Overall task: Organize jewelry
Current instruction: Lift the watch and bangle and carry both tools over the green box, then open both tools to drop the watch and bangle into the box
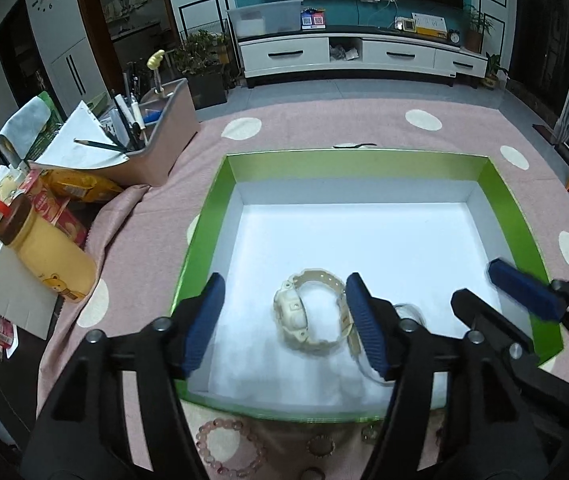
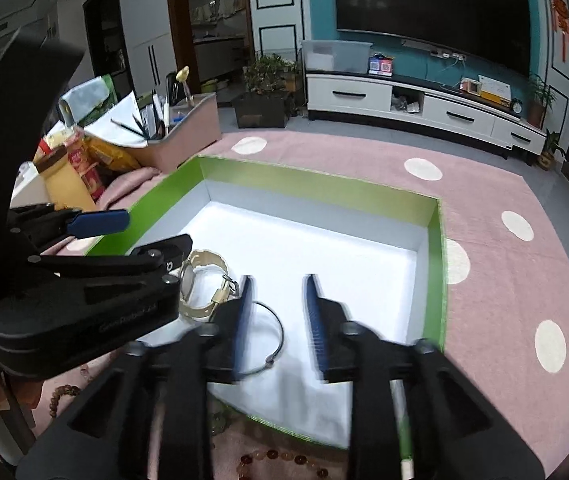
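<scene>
Left wrist view: cream plastic wristwatch [image 1: 311,312] lies buckled (strap looped) in green-walled white-floored box [image 1: 364,168], between the wide-open, empty left gripper [image 1: 284,320]. Right gripper [image 2: 278,320] agape, empty; thin wire bangle [image 2: 272,336] partly hidden.

Boxes: one green box [image 1: 204,216] sitting on the cloth
Watches: one watch [image 1: 308,312] lying inside
Bangles: one bangle [image 2: 272,332] lying inside
Bead bracelets: three showing outside, one pink [image 1: 228,448]
Grippers: two showing
</scene>
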Tool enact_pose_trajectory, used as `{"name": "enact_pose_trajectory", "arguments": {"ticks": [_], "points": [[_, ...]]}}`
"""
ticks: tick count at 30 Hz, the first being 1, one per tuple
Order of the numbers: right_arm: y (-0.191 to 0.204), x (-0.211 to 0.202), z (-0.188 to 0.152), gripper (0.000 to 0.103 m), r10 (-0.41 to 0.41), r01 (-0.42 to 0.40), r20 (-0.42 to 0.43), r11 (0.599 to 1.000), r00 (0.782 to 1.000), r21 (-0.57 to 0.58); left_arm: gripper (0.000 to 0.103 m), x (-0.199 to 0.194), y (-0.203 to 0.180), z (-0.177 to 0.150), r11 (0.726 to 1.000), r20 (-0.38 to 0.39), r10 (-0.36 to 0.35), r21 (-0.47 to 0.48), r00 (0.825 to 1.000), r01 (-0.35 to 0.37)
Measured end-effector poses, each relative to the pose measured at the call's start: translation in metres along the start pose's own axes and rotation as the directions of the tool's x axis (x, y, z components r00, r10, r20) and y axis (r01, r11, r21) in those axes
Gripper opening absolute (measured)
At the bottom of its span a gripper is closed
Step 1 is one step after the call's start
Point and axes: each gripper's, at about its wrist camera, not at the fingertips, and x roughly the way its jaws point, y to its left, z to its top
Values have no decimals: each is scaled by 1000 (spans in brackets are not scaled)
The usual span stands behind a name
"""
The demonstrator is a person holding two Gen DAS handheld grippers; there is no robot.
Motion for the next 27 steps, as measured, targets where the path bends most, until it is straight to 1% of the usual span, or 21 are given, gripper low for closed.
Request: {"name": "enact_pose_trajectory", "arguments": {"ticks": [1, 4, 6, 11, 16, 19, 22, 27], "points": [[0, -6, -1, 38, -1, 1, 7, 1000, 1000, 5, 70, -3, 1, -1, 1000, 0, 0, -2, 1000, 0], [1, -25, -7, 46, -9, 8, 24, 1000, 1000, 15, 77, -17, 6, -7, 1000, 7, -5, -11, 1000, 5], [2, -39, -13, 59, -19, 18, 38, 1000, 999, 22, 87, -31, 10, -15, 1000, 15, -13, -19, 1000, 14], [0, -69, -28, 70, -20, 17, 52, 998, 998, 62, 92, -56, 18, -37, 999, 12, -35, -28, 999, 35], [-5, -100, -43, 72, -4, -3, 74, 996, 997, 95, 96, -82, 25, -62, 998, 9, -60, -35, 998, 60], [-8, -115, -52, 72, 2, -10, 78, 995, 997, 104, 97, -92, 27, -76, 997, 5, -60, -37, 998, 60], [-12, -129, -63, 72, -3, -6, 77, 994, 997, 110, 97, -100, 30, -90, 996, -4, -79, -48, 997, 79], [-25, -147, -76, 72, -16, 5, 71, 989, 997, 147, 97, -111, 42, -106, 993, -5, -88, -80, 996, 88]]}}
